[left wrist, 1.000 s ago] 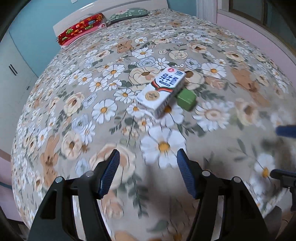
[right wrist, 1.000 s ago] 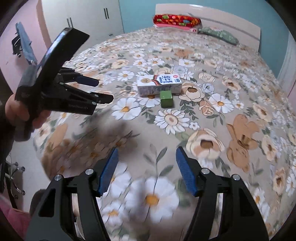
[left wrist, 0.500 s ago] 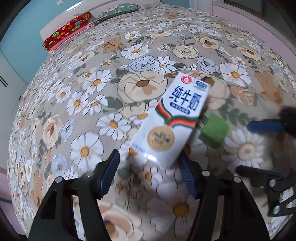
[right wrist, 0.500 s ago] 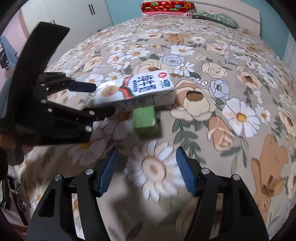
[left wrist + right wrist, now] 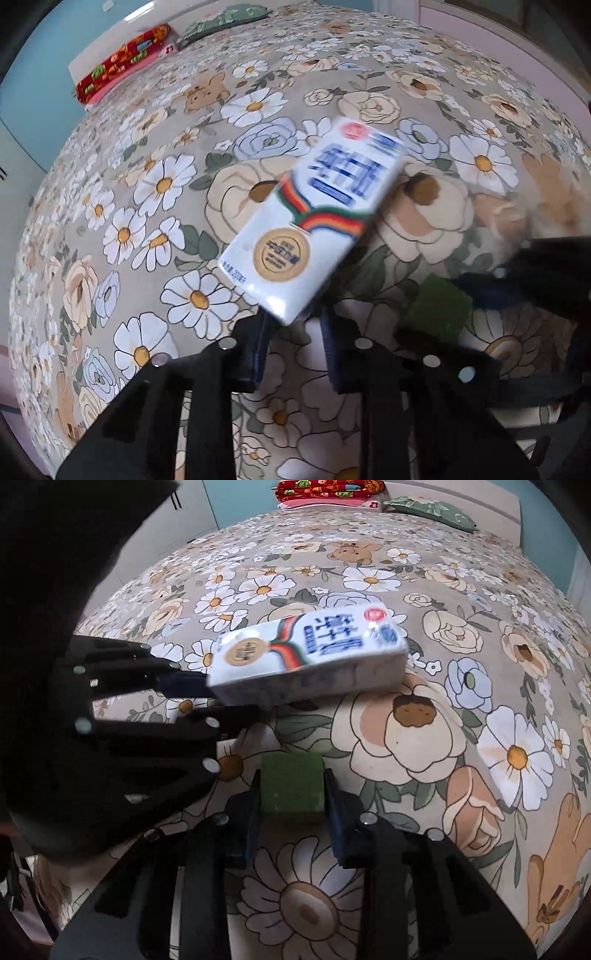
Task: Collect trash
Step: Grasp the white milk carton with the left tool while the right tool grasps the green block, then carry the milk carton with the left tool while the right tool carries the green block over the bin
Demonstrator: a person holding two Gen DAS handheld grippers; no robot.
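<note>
Left gripper (image 5: 295, 325) just clamped near end of white cardboard milk carton (image 5: 314, 221); right gripper (image 5: 291, 794) just clamped green foam cube (image 5: 291, 786). Lift both straight off floral bedspread (image 5: 480, 664), carton may droop.

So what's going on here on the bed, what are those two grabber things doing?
A person is clearing trash off the flowered bedspread with a handheld gripper in each hand. The left gripper has just closed on the near end of the white milk carton, which looks lifted at that end. The right gripper has just closed on the small green block beside it. Both pieces are gripped, neither carried off yet.
</note>
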